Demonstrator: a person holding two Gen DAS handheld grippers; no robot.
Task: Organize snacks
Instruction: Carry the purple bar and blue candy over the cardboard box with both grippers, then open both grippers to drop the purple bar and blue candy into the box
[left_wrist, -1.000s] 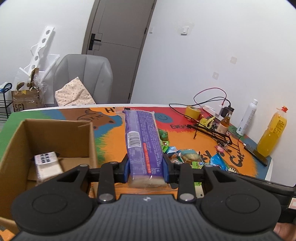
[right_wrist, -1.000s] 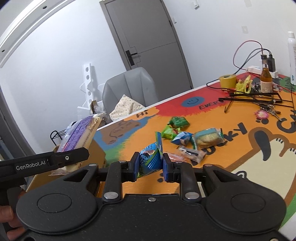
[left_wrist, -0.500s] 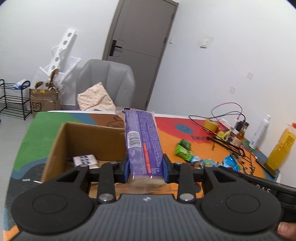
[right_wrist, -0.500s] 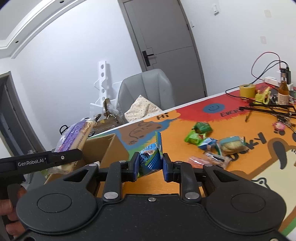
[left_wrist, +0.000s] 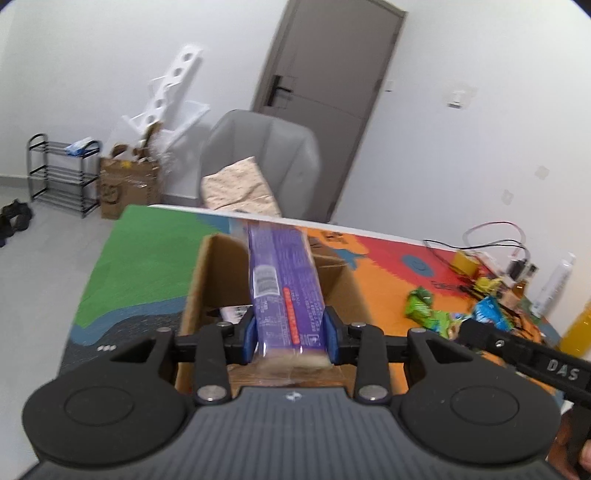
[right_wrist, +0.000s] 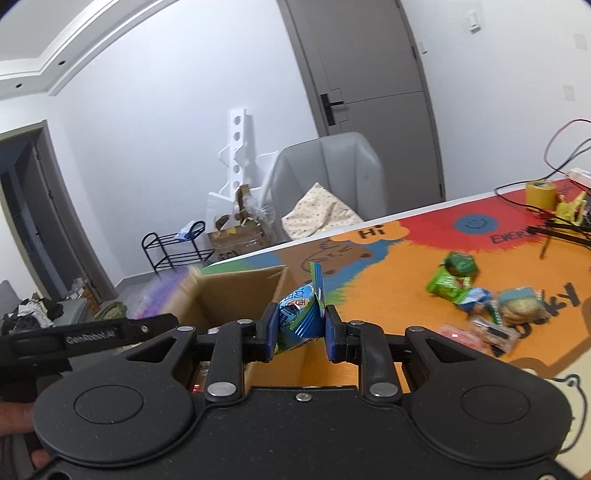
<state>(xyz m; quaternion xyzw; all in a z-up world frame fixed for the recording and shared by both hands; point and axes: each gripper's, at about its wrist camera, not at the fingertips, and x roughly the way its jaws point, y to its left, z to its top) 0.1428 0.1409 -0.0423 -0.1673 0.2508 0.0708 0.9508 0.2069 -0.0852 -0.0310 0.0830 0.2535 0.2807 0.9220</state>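
My left gripper (left_wrist: 290, 338) is shut on a long purple snack pack (left_wrist: 282, 288) and holds it over the open cardboard box (left_wrist: 201, 280). A white packet (left_wrist: 234, 314) lies inside the box. My right gripper (right_wrist: 300, 334) is shut on a small blue snack bag (right_wrist: 301, 314), above the box's right wall (right_wrist: 236, 291). Loose snacks lie on the colourful mat: green packs (right_wrist: 452, 277), a blue pack (right_wrist: 476, 297), a round pastry pack (right_wrist: 521, 308) and a clear red packet (right_wrist: 476, 334). The left gripper's arm (right_wrist: 88, 334) shows in the right wrist view.
A grey chair (left_wrist: 258, 162) with a cushion stands behind the table. Yellow tape (right_wrist: 541, 194), cables, a brown bottle (left_wrist: 517, 291), a white bottle (left_wrist: 554, 282) and an orange bottle (left_wrist: 576, 332) sit at the far right. A shoe rack (left_wrist: 61, 173) stands on the floor.
Both grippers have swung left toward the cardboard box, still holding their snacks. The purple pack is now over the box opening and the blue bag is at its right wall.
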